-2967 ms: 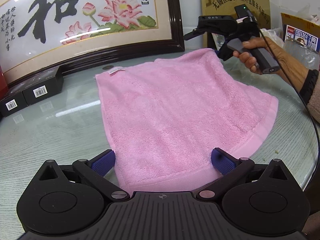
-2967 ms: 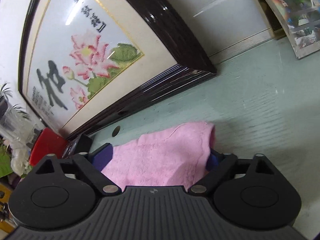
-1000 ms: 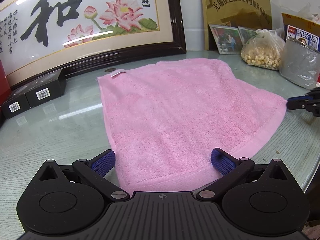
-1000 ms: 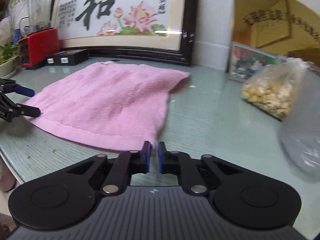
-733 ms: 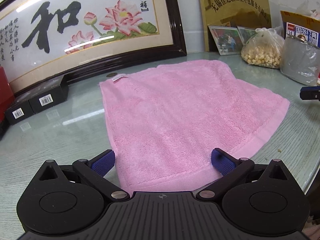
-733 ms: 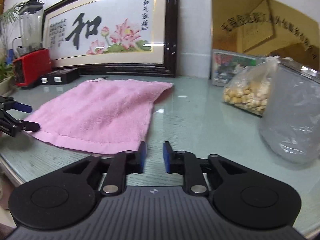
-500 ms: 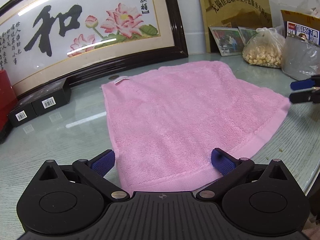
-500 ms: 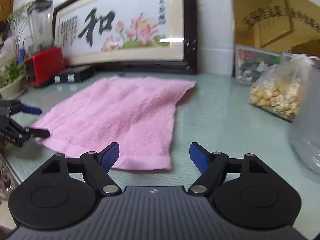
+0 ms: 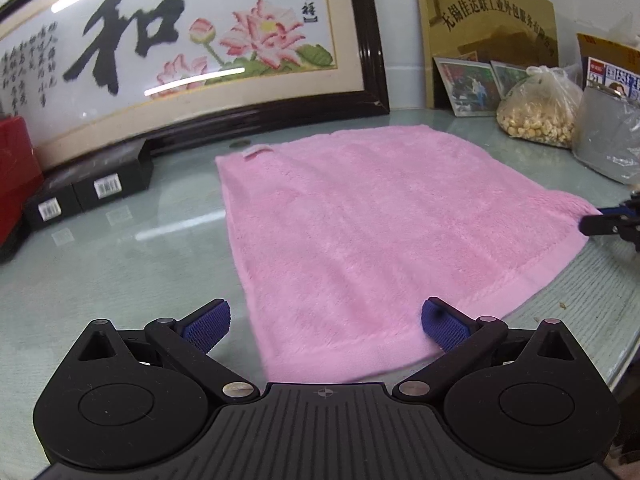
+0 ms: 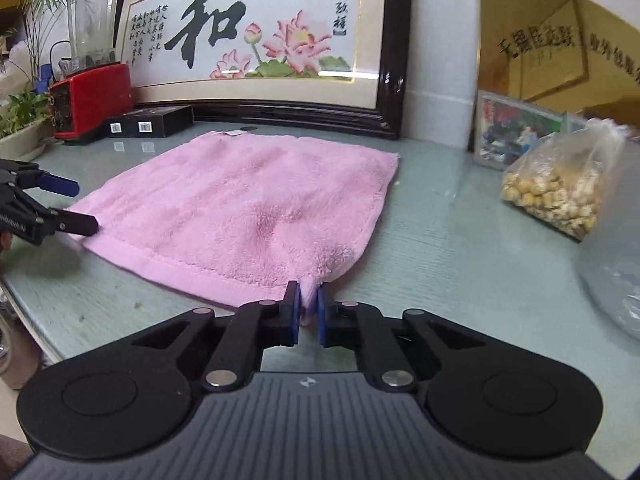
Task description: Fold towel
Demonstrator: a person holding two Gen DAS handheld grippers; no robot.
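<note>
I see the pink towel point(image 9: 372, 236) lying flat on the glass table point(image 9: 120, 256). My right gripper point(image 10: 308, 306) pinches one near corner of the towel between its two blue pads. My left gripper point(image 9: 324, 322) has its jaws wide apart around the other near corner.

**Pink towel flat, left tongs spread at its near edge**

The pink towel point(image 9: 372, 236) lies spread on the glass tabletop point(image 9: 120, 264); the left tongs point(image 9: 325, 322) stand wide apart, straddling its near corner; the right tongs point(image 9: 600, 220) meet its far right corner; a framed lotus picture point(image 9: 192, 48) leans behind; a bag of nuts point(image 9: 536, 112) sits right.
</note>
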